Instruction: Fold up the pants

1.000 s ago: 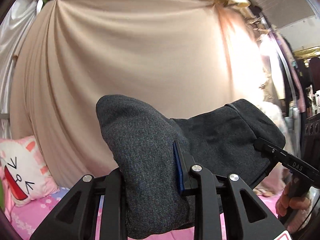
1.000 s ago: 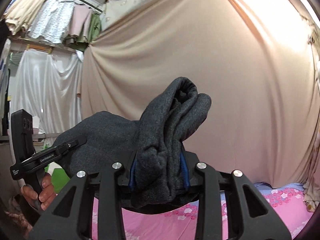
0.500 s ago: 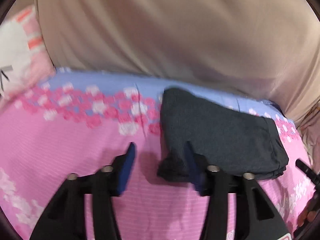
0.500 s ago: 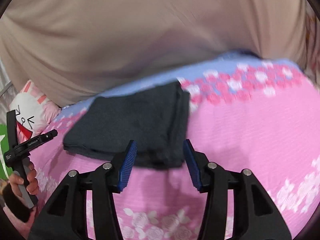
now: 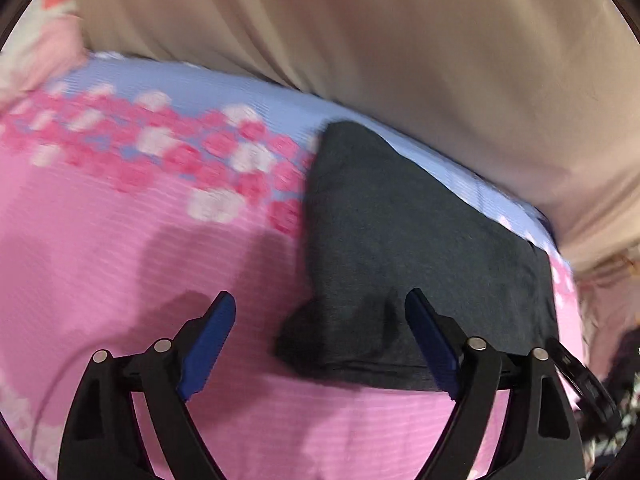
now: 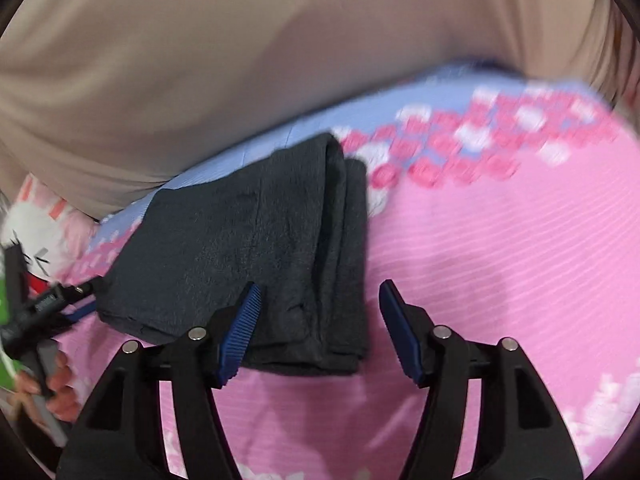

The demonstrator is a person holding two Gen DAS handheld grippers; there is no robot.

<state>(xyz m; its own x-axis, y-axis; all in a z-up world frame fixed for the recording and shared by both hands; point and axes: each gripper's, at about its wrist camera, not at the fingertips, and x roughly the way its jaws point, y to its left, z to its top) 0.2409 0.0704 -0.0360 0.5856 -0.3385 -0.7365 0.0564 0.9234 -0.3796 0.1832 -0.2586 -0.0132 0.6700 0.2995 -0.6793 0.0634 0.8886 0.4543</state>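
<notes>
The dark grey pants (image 5: 404,256) lie folded in a flat stack on the pink flowered bed cover (image 5: 120,248). My left gripper (image 5: 320,312) is open and empty, its blue pads straddling the stack's near left corner just above it. In the right wrist view the pants (image 6: 248,240) show folded layers along their right edge. My right gripper (image 6: 320,300) is open and empty over the stack's near right corner. The left gripper and the hand holding it show at the left edge of the right wrist view (image 6: 36,312).
A beige curtain (image 5: 400,40) hangs behind the bed. A pink and white cat-face pillow (image 6: 36,236) lies at the bed's left end. A blue strip of the cover (image 5: 224,88) runs along the far edge. Clutter shows past the bed's right end (image 5: 616,320).
Both grippers held the pants up in the air, then laid them on the bed and let go. The jaws have since opened wider and drawn slightly back.
</notes>
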